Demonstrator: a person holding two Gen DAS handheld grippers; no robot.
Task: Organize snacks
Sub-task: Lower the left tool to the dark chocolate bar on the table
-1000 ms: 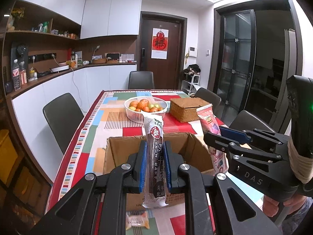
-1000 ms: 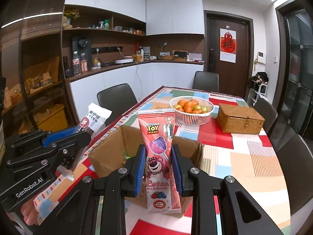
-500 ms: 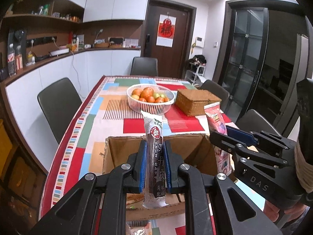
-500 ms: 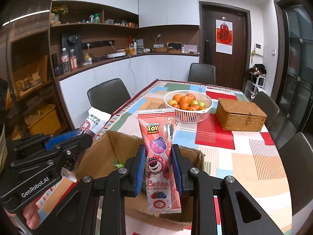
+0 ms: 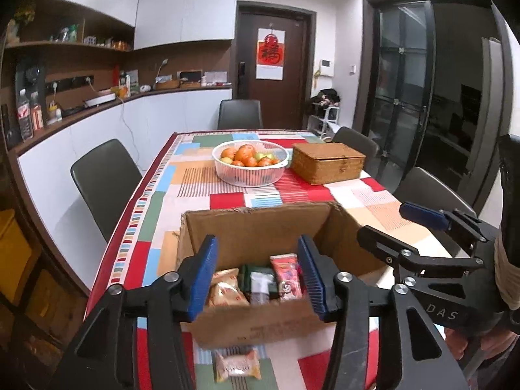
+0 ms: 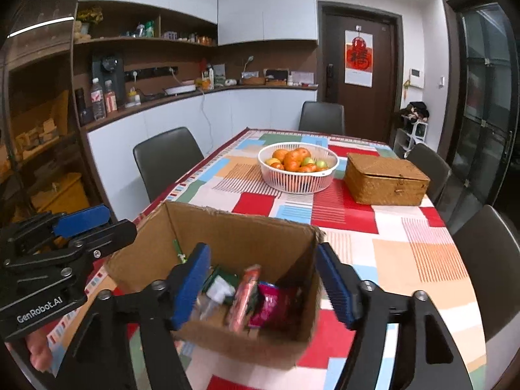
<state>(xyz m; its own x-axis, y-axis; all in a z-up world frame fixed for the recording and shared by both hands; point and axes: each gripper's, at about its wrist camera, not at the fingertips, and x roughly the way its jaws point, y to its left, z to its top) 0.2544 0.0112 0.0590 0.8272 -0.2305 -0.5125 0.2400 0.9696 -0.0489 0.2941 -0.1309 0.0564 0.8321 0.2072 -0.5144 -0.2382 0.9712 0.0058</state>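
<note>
Left gripper (image 5: 256, 273) jaws opening, nothing between the pads, hovering over the near edge of the cardboard box (image 5: 260, 224); right gripper (image 6: 263, 282) jaws also opening, empty, over the same box. One small orange-white snack packet (image 5: 237, 364) lies on the tablecloth just in front of the box. Inside the box: tan snack bag (image 5: 224, 289), dark green packet (image 5: 258, 281), pink-red Lotso packet (image 5: 286, 276), all loose on the bottom. Further back on the table (image 5: 373, 198) sit a white fruit basket (image 5: 250, 175) and, beside it, a woven lidded box (image 5: 328, 162). Chairs and door behind.
</note>
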